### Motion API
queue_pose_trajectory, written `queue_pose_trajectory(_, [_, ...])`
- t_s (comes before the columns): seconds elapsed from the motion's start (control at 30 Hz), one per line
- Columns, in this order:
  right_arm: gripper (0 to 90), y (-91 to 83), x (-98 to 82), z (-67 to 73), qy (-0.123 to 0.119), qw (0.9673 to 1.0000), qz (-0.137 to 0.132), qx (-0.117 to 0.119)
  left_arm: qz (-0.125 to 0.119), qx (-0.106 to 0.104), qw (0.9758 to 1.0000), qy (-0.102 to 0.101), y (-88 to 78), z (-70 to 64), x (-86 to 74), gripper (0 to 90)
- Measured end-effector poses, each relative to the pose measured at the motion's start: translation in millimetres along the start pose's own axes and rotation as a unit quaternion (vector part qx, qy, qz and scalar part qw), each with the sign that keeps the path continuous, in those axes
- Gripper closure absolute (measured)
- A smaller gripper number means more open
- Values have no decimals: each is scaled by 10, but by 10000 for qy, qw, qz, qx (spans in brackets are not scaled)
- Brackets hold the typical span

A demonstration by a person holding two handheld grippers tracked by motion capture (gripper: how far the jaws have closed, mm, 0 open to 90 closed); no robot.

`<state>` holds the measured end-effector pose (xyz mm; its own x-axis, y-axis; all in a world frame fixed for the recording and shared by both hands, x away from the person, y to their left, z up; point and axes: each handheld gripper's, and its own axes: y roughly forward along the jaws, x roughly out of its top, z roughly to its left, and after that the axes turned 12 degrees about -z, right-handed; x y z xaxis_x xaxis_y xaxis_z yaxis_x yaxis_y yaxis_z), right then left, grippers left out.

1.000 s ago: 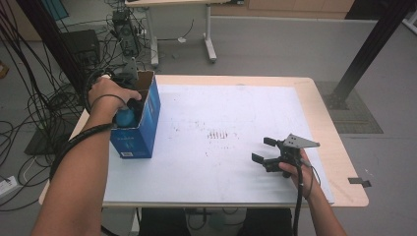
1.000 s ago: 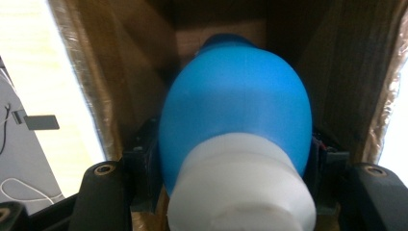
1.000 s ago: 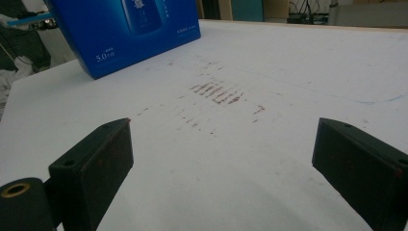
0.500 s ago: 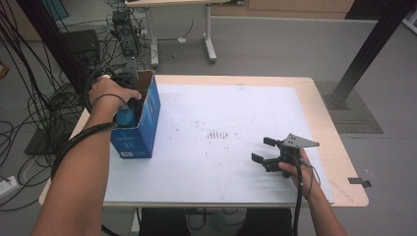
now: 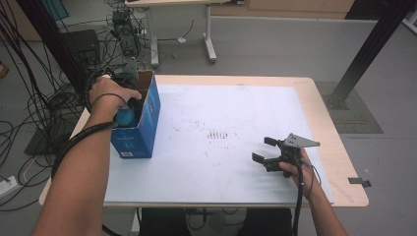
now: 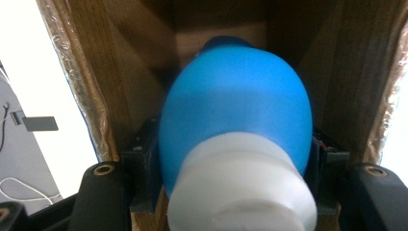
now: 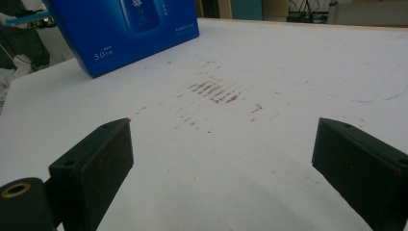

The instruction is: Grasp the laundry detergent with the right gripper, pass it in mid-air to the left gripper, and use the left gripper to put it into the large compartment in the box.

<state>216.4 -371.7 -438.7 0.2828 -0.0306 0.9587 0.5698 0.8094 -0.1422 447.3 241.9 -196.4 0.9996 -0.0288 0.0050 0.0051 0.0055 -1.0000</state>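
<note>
A blue bottle (image 6: 235,110) with a white cap (image 6: 240,187) sits inside the open blue cardboard box (image 5: 140,123) at the table's left edge. My left gripper (image 5: 129,110) reaches down into the box and is shut on the bottle; its jaws press the bottle's sides in the left gripper view. The bottle's blue top (image 5: 126,117) peeks out under the hand in the high view. My right gripper (image 5: 262,150) rests low over the white table cover at the front right, jaws wide apart with nothing between them. The box (image 7: 125,29) stands far left in the right gripper view.
The white cover (image 5: 221,103) carries a patch of reddish marks (image 5: 220,134) at its middle. A wooden table rim (image 5: 339,147) borders it. Cables and equipment (image 5: 59,88) crowd the floor to the left. A black post (image 5: 364,54) stands at the far right.
</note>
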Motion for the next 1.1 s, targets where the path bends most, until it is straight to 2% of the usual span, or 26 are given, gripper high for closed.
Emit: queue_pose_trajectory(1.1, [66,17,-7,-23,21,10000,-32,12,20,0,10000,-13,4,-4,4,372])
